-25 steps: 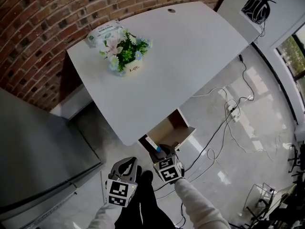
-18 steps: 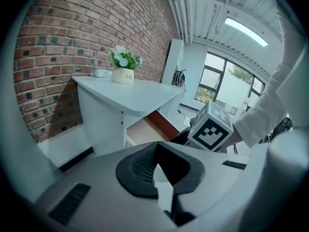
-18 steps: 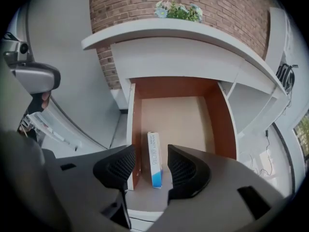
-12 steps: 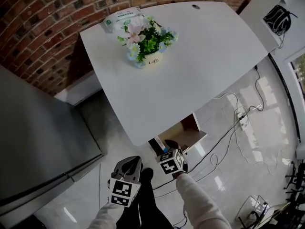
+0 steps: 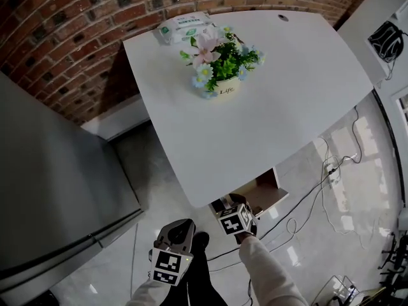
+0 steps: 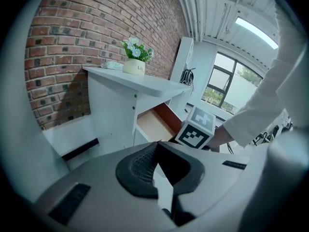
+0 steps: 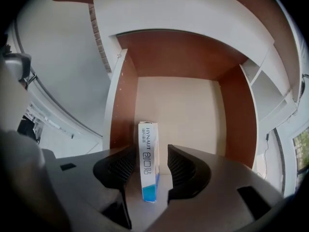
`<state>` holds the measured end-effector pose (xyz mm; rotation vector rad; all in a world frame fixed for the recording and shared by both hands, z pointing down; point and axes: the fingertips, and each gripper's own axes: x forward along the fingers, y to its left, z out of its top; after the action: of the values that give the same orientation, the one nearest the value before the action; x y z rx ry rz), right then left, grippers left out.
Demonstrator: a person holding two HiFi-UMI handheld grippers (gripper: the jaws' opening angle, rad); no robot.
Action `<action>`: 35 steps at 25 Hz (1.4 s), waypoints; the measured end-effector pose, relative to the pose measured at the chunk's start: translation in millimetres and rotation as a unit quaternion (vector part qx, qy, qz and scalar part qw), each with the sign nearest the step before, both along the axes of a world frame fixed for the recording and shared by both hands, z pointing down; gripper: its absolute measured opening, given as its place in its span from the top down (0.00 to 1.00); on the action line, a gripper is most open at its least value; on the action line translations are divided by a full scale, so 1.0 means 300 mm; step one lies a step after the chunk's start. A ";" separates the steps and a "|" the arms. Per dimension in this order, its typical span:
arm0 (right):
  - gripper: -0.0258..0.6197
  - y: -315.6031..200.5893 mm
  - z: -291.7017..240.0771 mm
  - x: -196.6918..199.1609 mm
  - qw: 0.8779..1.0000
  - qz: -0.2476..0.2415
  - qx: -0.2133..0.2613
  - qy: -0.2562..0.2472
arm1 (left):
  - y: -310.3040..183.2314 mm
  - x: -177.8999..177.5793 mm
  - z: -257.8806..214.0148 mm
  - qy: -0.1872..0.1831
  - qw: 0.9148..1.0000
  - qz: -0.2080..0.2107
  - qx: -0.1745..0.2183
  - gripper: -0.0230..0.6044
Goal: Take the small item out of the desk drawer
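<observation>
Two jaws of the right gripper (image 7: 150, 152) stand apart around the box (image 7: 148, 164) in the drawer (image 7: 120, 105). Left gripper (image 6: 156, 151) closed, empty.

"What's the right gripper (image 7: 148, 153) doing?"
"Stretched forward on a white-sleeved right arm (image 5: 268, 274), jaws apart."
"And the left gripper (image 6: 155, 148)?"
"Held low, close to the body, jaws pressed together on nothing."

Smooth matt white worktop (image 5: 299, 88); rough red brick wall (image 5: 70, 18); glossy grey floor (image 5: 331, 183). Open desk drawer (image 7: 121, 110): brown wood-look walls, smooth beige base. Slim white-and-blue carton (image 7: 148, 163): slightly glossy card.
</observation>
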<state>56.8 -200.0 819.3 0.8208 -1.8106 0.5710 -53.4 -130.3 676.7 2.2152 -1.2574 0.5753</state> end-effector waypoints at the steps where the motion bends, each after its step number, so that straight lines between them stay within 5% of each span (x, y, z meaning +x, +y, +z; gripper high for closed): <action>1: 0.61 -0.002 0.013 0.002 1.000 -0.002 -0.003 0.004 | -0.001 -0.005 0.007 0.001 1.000 -0.002 -0.001 0.94; 5: 0.62 -0.020 0.042 -0.007 1.000 -0.006 -0.005 0.010 | -0.007 -0.023 0.028 0.003 1.000 -0.010 -0.006 0.94; 10: 0.80 -0.025 0.063 -0.012 1.000 -0.009 0.009 0.027 | -0.012 -0.042 0.047 0.005 1.000 -0.018 -0.010 0.94; 16: 0.81 -0.011 0.045 -0.019 1.000 -0.008 0.009 0.021 | -0.019 -0.049 0.042 0.005 1.000 -0.015 -0.007 0.94; 27: 0.81 0.006 -0.264 0.073 0.993 0.068 0.077 -0.051 | -0.047 0.010 -0.100 0.000 0.999 0.022 0.029 0.94; 35: 0.81 0.052 -0.569 0.150 0.972 0.147 0.144 -0.110 | -0.087 0.069 -0.223 0.001 0.997 0.044 0.057 0.94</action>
<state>101.6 -184.5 648.6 1.2802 -2.0200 0.6140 -32.6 -156.3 609.7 2.3751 -1.2234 0.5485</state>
